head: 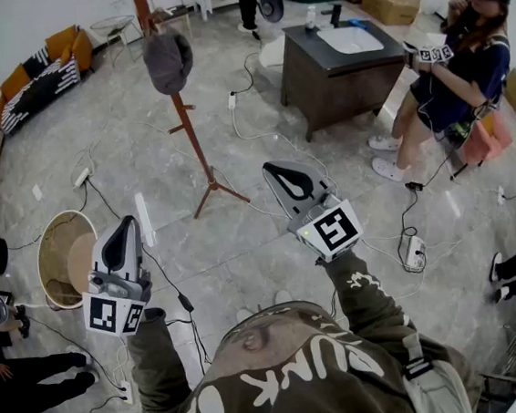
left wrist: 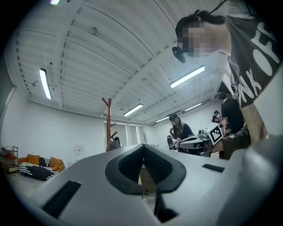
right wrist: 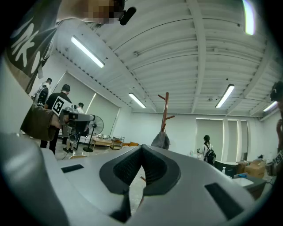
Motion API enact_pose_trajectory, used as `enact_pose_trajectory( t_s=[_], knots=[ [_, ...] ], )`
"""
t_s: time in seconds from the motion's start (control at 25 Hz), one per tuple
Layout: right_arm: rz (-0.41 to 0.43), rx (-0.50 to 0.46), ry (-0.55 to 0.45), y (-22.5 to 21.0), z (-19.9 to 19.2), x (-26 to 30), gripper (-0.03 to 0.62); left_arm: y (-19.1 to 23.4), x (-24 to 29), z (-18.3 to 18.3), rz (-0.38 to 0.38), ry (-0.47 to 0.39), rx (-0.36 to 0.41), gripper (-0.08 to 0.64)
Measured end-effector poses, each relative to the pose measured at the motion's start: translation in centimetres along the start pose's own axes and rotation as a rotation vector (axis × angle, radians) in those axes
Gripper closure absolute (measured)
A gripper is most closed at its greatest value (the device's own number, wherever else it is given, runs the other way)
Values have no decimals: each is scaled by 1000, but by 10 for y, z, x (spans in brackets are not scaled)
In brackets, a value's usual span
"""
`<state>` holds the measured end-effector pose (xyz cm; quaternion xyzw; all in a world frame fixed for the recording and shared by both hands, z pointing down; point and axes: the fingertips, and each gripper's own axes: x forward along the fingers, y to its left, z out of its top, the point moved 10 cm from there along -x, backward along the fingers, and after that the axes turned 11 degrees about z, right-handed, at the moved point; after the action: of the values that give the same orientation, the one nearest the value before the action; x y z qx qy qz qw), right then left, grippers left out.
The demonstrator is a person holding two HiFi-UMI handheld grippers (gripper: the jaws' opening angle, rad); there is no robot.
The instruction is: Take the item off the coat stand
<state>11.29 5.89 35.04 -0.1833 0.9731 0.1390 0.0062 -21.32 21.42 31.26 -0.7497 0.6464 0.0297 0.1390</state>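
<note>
the hat [head: 167, 59] is hung on the upright coat stand [head: 196, 145], well ahead of and between the shut, empty left claw [head: 123, 245] and right claw [head: 290, 184]; the right is judged slightly nearer.

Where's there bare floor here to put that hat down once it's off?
Bare: the floor patch left of the right gripper, short of the coat stand's feet. Crowded: cables by the left gripper and basket, and around the sink cabinet.
</note>
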Motion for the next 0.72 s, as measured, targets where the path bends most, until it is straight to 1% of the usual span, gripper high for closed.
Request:
enact_pose_trajectory(
  t_s=[0.32, 0.48, 0.64, 0.68, 0.72],
  knots=[
    [0, 8, 1, -1, -5, 0, 584, -1, 1, -3, 2, 5, -1, 557],
    [1, 33, 3, -4, -10, 2, 583, -1, 3, -6, 2, 13, -2, 557],
    [28, 34, -6, -5, -17, 2, 578, -2, 6, -9, 3, 20, -4, 557],
    [45, 48, -6, -6, -18, 4, 533, -3, 7, -9, 3, 21, -3, 557],
    [67, 64, -2, -7, -20, 5, 371, -3, 9, -10, 4, 22, -2, 557]
  ],
)
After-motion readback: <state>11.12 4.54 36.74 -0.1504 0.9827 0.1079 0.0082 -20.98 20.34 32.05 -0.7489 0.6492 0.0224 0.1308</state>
